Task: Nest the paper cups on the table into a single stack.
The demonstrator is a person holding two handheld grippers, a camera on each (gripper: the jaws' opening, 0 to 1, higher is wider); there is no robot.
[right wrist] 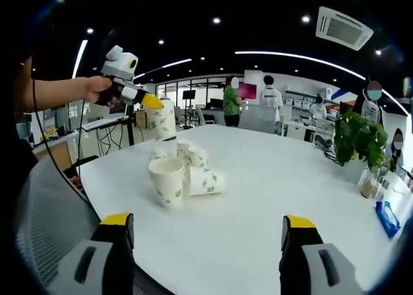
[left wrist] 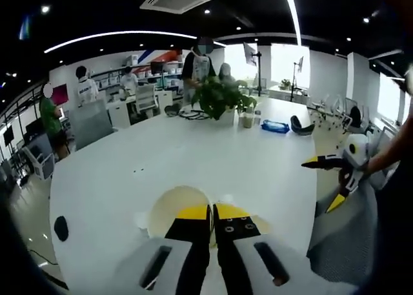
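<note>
While left gripper [right wrist: 152, 101] grips cup [right wrist: 162, 119] | print unreadable

A paper cup [left wrist: 173, 208] is seen from above, its rim pinched between the closed yellow-tipped jaws of the left gripper [left wrist: 212, 212], over a white table [left wrist: 161, 153]. The right gripper [left wrist: 332, 179] is held open at three o'clock, and a potted plant [left wrist: 221, 98] stands at twelve o'clock.
</note>
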